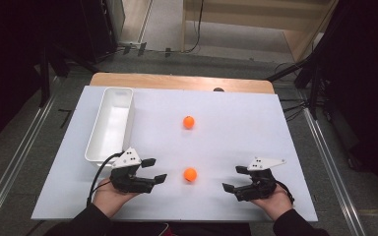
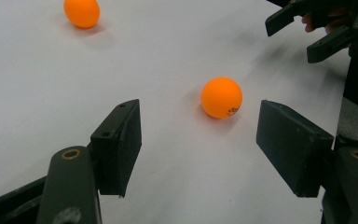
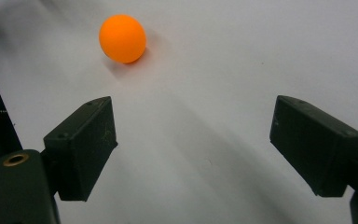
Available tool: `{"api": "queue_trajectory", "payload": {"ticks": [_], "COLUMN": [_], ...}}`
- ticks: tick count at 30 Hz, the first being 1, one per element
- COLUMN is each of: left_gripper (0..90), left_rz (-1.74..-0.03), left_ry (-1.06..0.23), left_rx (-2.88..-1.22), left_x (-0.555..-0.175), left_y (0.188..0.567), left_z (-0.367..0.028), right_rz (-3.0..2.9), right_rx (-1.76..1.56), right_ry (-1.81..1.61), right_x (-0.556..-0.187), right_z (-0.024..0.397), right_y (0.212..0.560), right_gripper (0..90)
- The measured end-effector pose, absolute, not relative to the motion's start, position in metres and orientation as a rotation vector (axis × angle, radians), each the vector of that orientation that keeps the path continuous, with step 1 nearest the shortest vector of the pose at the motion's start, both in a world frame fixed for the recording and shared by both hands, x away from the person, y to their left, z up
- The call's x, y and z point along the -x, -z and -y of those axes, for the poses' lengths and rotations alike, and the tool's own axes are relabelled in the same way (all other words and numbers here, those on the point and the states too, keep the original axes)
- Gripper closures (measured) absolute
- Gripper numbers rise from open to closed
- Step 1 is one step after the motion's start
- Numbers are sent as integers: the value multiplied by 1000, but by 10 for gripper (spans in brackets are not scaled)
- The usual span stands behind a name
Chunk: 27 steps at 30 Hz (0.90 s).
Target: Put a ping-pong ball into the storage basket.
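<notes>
The left hand-held gripper [image 1: 157, 169] rests low over the table [image 1: 246, 132], near its front edge, and its jaws are spread with nothing between them. In the left gripper view the two black pads [image 2: 121, 144] stand wide apart, and the near ball [image 2: 221, 97] lies on the table just ahead of the gap, closer to the right pad, not touching any pad. This ball has a small dark print on its lower side. In the high view the near ball [image 1: 190, 174] sits between the two grippers, just beside the left one.

The right hand-held gripper [image 1: 232, 178] is held on the other side of that ball, a bit further from it, and points toward it. Its jaws are spread too and hold nothing. In the right gripper view the same ball [image 3: 122, 38] lies ahead of the left pad, apart from it.

The far ball [image 1: 189, 122] lies near the middle of the table, well apart from both grippers. A white tray [image 1: 96, 147] stands along the left part of the table, its near end just behind the left gripper.
</notes>
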<state>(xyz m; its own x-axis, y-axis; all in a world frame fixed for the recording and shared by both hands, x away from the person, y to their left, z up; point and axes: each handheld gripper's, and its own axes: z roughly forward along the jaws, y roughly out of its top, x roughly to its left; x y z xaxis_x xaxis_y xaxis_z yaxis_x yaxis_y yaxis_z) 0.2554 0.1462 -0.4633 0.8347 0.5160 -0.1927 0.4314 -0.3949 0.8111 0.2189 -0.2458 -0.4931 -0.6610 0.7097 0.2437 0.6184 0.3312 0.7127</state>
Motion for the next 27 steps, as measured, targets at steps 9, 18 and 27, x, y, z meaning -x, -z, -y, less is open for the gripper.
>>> {"api": "queue_trajectory", "payload": {"ticks": [9,18,27], "left_gripper": [312,312,312], "left_rz": [-668,-615,-599], "left_ry": [-82,-84,-68], "left_rx": [-2054,-2073,-2073], "left_x": [-259,-262,-265], "left_y": [465,466,467], "left_z": [-137,-126,-117], "right_rz": [-2467,-2471,-2473], "right_rx": [-1231,-1230,-1229], "right_ry": [-1245,-1243,-1235], "right_x": [-219,-219,-219], "right_z": [246,246,246], "right_y": [493,493,494], "right_gripper": [131,131,131]}}
